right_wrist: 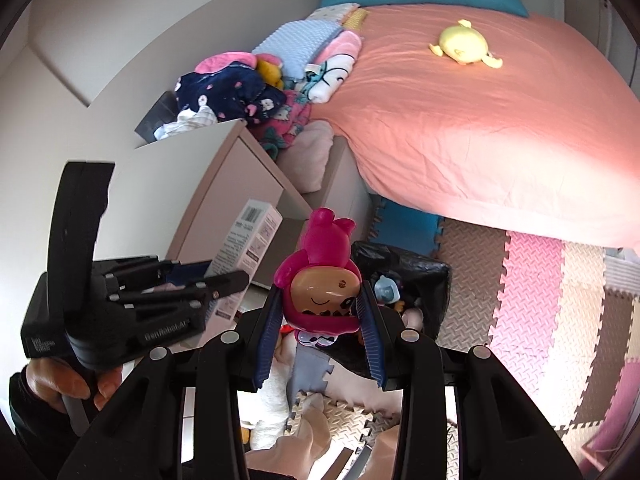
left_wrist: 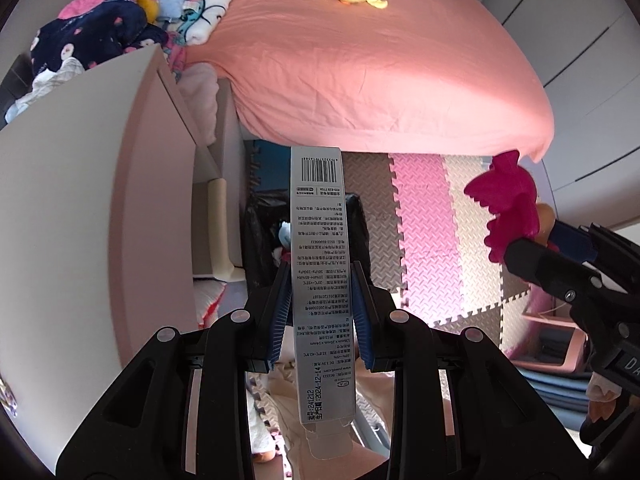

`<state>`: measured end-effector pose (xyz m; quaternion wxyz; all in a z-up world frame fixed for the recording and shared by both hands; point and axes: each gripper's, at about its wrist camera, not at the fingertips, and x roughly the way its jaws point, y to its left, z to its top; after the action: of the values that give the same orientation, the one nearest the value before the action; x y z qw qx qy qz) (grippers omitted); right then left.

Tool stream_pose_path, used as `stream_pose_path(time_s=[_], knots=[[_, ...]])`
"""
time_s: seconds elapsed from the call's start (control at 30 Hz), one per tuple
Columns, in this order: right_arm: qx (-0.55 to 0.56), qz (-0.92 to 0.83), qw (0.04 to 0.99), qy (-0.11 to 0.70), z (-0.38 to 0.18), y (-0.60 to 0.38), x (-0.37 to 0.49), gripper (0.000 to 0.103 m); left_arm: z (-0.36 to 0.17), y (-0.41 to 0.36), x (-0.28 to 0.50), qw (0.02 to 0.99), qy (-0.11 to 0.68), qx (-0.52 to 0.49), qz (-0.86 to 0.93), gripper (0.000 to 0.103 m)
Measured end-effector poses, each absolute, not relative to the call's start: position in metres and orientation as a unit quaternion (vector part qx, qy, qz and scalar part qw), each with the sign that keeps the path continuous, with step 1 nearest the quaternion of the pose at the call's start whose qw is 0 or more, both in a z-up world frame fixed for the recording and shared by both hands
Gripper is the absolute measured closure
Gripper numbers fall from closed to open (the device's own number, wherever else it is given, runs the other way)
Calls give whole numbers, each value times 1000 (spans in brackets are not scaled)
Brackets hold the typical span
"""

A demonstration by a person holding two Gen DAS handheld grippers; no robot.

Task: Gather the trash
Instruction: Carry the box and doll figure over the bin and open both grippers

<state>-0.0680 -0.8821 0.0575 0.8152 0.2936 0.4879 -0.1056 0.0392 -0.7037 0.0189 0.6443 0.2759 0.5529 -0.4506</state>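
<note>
In the left wrist view my left gripper is shut on a slim grey carton printed with a barcode, which stands upright between the blue pads. My right gripper is shut on a magenta toy figure with a tan face. Below both sits a bin lined with a black trash bag, with several small items inside. The right wrist view shows the left gripper at the left with the carton, held by a hand. The toy and right gripper show at the left view's right edge.
A bed with a pink sheet fills the back, a yellow plush on it. A pale nightstand stands left of the bin, with heaped clothes behind it. Foam puzzle mats cover the floor. A pink box sits low right.
</note>
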Motion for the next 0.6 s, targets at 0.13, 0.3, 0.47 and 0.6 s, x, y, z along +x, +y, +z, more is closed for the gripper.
stream_pose_path(time_s=[0.13,0.3,0.47,0.6], knots=[[319,-141,804,482,54,-893,-70,25,11,-708,37,665,530,326,-413,10],[336,-160,807,459,58,-901,-82,19,19,-697,38,683,506,322,-417,6],[346,-151,806,455,58,-903,-85,13,16,-696,41,682,508,324,-415,6],[345,-146,807,457,58,-897,-82,12,14,-689,43,681,514,320,-411,6]])
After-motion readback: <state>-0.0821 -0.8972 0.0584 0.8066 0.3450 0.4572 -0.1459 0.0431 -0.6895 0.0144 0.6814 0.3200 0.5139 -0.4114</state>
